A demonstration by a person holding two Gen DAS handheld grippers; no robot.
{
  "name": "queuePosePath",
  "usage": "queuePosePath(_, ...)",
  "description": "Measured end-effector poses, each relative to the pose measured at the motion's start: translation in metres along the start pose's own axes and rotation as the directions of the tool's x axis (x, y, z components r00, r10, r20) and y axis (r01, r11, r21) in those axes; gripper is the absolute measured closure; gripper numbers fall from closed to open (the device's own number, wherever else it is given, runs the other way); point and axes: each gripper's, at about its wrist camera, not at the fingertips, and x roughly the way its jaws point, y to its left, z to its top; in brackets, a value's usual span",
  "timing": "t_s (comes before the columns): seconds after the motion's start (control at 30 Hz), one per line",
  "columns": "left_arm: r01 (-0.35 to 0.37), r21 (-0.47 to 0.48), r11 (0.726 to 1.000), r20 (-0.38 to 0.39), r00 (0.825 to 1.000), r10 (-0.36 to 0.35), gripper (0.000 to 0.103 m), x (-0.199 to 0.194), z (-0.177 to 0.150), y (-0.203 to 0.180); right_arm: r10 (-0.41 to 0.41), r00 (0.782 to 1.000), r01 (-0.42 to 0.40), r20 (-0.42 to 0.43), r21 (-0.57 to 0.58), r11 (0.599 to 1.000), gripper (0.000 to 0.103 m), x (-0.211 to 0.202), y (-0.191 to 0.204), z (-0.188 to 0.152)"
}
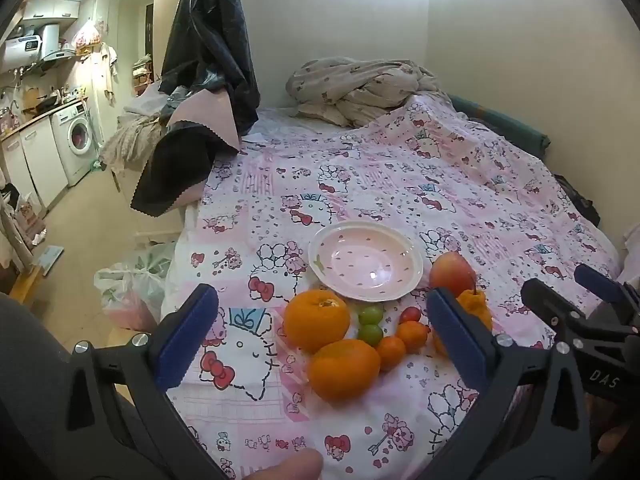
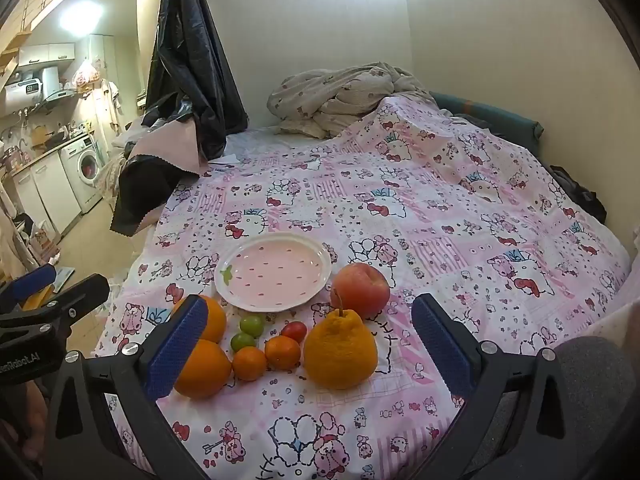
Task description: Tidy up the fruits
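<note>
We held both grippers wide open and empty: the left gripper (image 1: 320,332), the right gripper (image 2: 316,344). Fruit lay just before the empty plate (image 2: 276,272) (bumpy orange (image 2: 340,354) nearest our right), stem up.

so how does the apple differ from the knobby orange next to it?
The apple is red-pink and smooth; the knobby orange is orange with bumpy skin. The apple is round, while the knobby orange has a raised neck with a stem on top. The knobby orange looks larger, and the apple sits closer to the plate. Both rest on the sheet, off the plate, ungripped.
</note>
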Motion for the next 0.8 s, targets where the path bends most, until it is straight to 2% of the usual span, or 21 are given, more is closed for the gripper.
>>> queuePosePath(0.27,0.013,-0.005,1.000,0.006,1.000,-0.013,0.000,-0.0009,0.0013,0.0074,-0.003,1.000,0.003,0.003,0.003,1.000,0.000,-0.0018,-0.0010,-0.0012)
queuePosePath(0.8,0.006,0.018,1.000,0.012,1.000,-0.006,0.000,-0.0062,0.0017,-0.0011,-0.012,1.000,0.012,0.003,-0.005,1.000,0.000,-0.0018,0.0013,-0.0012)
